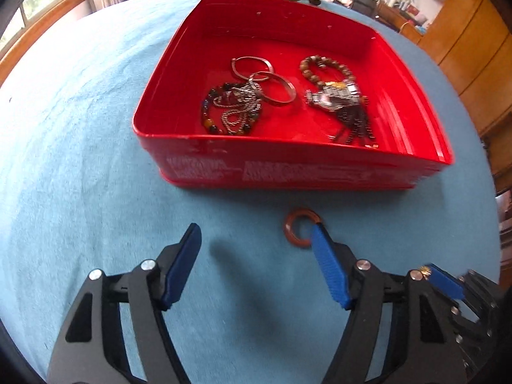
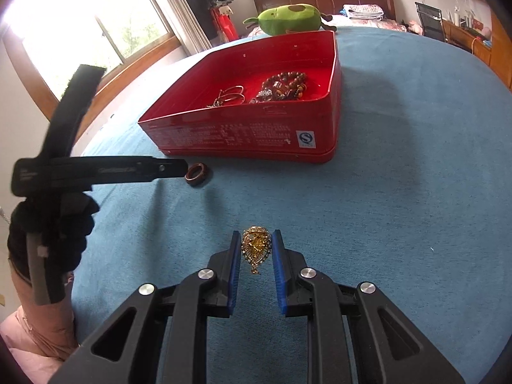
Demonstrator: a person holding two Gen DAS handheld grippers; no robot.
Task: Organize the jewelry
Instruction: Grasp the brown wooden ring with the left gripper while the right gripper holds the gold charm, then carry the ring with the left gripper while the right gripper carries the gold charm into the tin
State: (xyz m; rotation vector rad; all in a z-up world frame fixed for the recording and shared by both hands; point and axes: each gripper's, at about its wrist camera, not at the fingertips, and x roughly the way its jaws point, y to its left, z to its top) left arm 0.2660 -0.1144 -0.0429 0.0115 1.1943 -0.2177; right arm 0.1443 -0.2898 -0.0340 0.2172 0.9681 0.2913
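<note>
A red tin box [image 1: 307,172] [image 2: 243,140] stands on the blue cloth and holds silver bangles [image 1: 272,86], bead bracelets [image 1: 323,67], chains and a watch [image 1: 336,96]. A brown ring [image 1: 296,232] [image 2: 197,175] lies on the cloth in front of the box. My left gripper [image 1: 256,236] is open, its right fingertip [image 1: 320,240] at the ring. My right gripper [image 2: 256,238] is closed around a gold brooch [image 2: 256,248], its pads touching both sides. It also shows in the left wrist view [image 1: 444,280].
A green plush toy [image 2: 288,19] lies behind the box. The blue cloth [image 2: 400,192] covers the surface. A window is at the left, wooden cabinets [image 1: 464,48] at the right. The hand holding the left gripper [image 2: 51,224] is at the left.
</note>
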